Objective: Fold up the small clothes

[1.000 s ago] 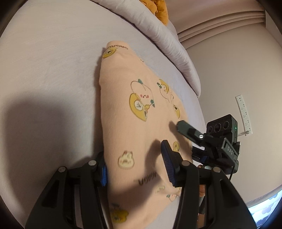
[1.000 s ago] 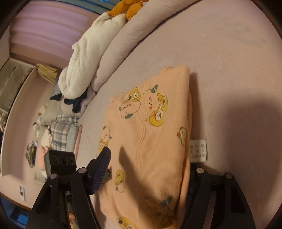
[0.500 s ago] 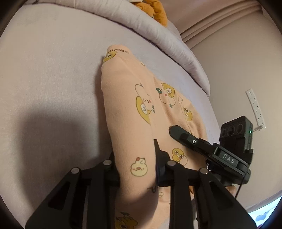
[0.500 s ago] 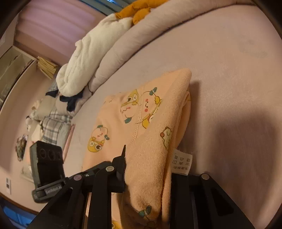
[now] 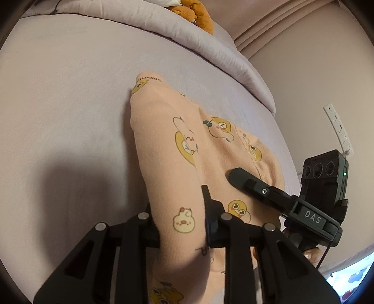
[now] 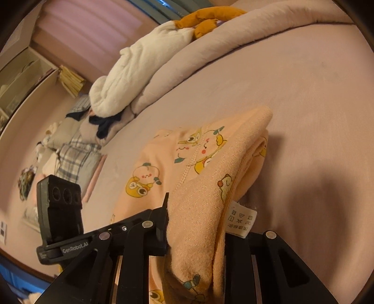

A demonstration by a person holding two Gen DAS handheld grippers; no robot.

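A folded peach garment [image 5: 173, 149] printed with yellow cartoon ducks lies on the lilac bed sheet [image 5: 60, 98]. My left gripper [image 5: 181, 218] is shut on its left folded edge, lifting it into a ridge. My right gripper [image 6: 195, 224] is shut on the opposite edge of the same garment [image 6: 198, 168], beside its white care label [image 6: 242, 219]. The right gripper also shows in the left wrist view [image 5: 236, 175], resting on the cloth. The left gripper's body shows in the right wrist view [image 6: 60, 205].
A rolled lilac duvet [image 5: 191, 39] runs along the far side of the bed with an orange plush [image 5: 198, 14]. A white blanket [image 6: 140, 70] and plaid clothes [image 6: 77, 156] lie to the left. A wall with a power strip [image 5: 336, 128] stands beyond the bed's edge.
Both grippers were open around the garment's edges a second ago. They have closed on the cloth and raised both edges off the sheet.
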